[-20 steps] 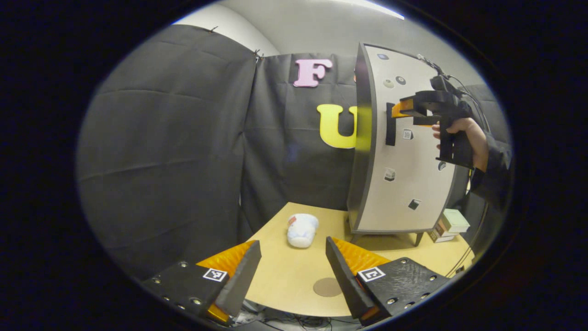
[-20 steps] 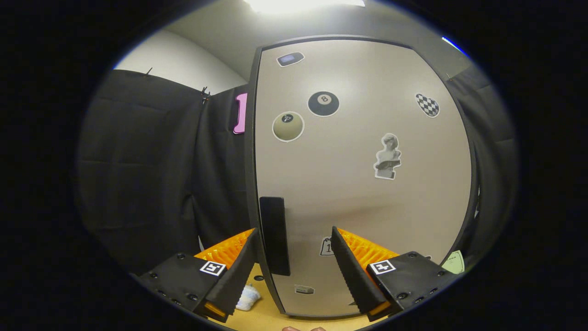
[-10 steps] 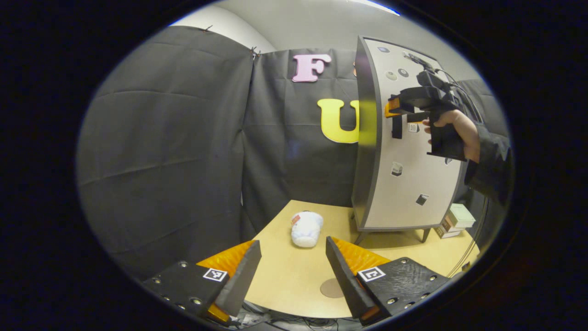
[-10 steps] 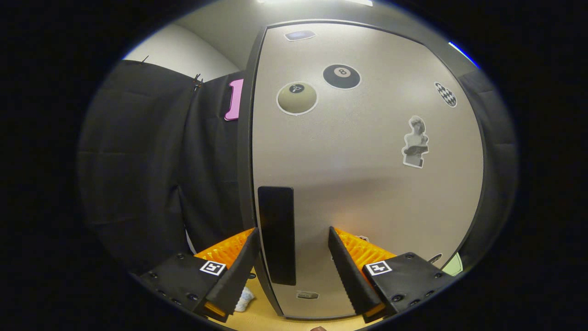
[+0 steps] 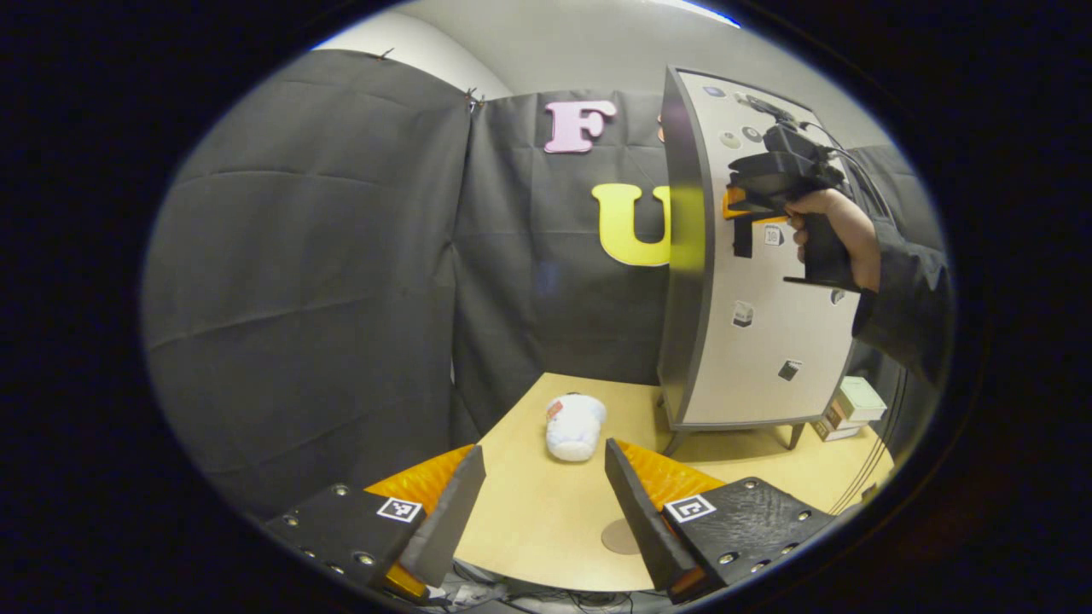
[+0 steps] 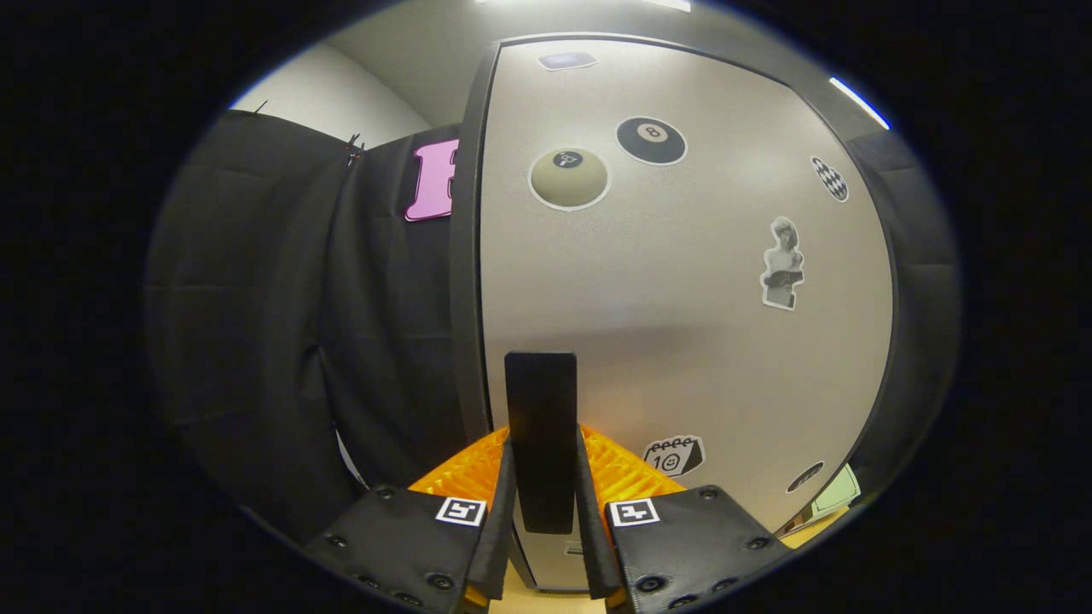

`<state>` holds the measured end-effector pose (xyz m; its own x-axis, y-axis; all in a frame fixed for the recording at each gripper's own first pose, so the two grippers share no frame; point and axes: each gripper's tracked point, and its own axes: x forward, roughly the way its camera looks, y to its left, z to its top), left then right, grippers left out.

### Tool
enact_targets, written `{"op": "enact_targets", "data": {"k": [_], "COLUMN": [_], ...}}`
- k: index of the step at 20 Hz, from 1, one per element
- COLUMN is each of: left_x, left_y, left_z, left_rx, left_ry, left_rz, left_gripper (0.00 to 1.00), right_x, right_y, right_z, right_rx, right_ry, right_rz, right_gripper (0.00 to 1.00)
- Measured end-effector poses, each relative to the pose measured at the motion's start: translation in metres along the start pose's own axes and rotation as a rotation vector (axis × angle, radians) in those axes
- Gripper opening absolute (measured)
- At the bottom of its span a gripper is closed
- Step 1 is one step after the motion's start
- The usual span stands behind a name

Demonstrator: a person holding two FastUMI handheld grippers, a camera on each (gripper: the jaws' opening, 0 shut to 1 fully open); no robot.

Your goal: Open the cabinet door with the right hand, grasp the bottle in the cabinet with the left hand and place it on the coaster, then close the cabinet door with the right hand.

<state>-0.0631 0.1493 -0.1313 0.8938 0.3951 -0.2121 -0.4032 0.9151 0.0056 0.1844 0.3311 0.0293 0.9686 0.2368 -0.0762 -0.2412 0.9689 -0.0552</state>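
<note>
Here, clamped between the two fingers of the right gripper (image 6: 543,546): the dark upright handle (image 6: 540,439) of the cabinet door (image 6: 682,324), both pads pressed against its sides in the right gripper view. Long axis of the handle vertical, standing straight up out of the pinch, set close to the door's left edge. Door itself shut flat against the cabinet, pale and dotted with stickers — so hinges judged to be on the far, right side, and the pull likely an arc toward the holder and off to the right.

Farther off, in the left gripper view, the same gripper (image 5: 739,203) in a hand (image 5: 840,234) at the handle (image 5: 742,239), roughly at mid-height of the tall cabinet (image 5: 682,256) on its short legs.

Left gripper (image 5: 542,512) low and well apart from the cabinet, fingers spread wide with nothing between them, hovering at the near edge of the wooden table (image 5: 546,520). Just beside its right finger, a round brown coaster (image 5: 620,536) flat on the table. Beyond, a white pouch-like object (image 5: 574,426) lying on its side.

Bottle not to be seen — presumably behind the closed door. Right gripper the one at the door; left one nearer the coaster, waiting.
</note>
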Motion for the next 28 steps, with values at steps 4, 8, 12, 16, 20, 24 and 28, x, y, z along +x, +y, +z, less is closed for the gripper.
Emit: {"op": "enact_targets", "data": {"k": [4, 8, 12, 16, 20, 24, 28], "left_x": [0.001, 0.0, -0.001, 0.0, 0.0, 0.0, -0.001], "left_y": [0.001, 0.0, -0.001, -0.002, -0.003, -0.004, -0.004], "left_z": [0.001, 0.003, 0.004, 0.004, 0.005, 0.005, 0.007], "left_rx": [0.004, 0.0, 0.008, 0.023, 0.026, 0.037, 0.051], "left_ry": [-0.003, 0.002, -0.005, -0.008, -0.009, -0.008, -0.023], "left_rz": [0.015, 0.016, 0.002, -0.006, -0.008, -0.012, -0.007], "left_gripper": [0.88, 0.88, 0.87, 0.86, 0.86, 0.86, 0.86], "right_x": [-0.002, -0.003, -0.006, -0.013, -0.021, -0.024, -0.03], "right_y": [0.001, 0.002, 0.001, 0.0, 0.0, -0.002, -0.004], "right_z": [0.002, 0.001, -0.001, -0.001, 0.0, 0.001, 0.0], "right_rx": [-0.02, -0.002, -0.015, -0.018, -0.029, -0.03, -0.033], "right_ry": [-0.005, 0.027, 0.025, 0.028, 0.023, 0.019, 0.014], "right_rz": [-0.002, 0.055, 0.081, 0.124, 0.174, 0.229, 0.288], "right_gripper": [0.29, 0.17, 0.15, 0.15, 0.15, 0.15, 0.15]}}
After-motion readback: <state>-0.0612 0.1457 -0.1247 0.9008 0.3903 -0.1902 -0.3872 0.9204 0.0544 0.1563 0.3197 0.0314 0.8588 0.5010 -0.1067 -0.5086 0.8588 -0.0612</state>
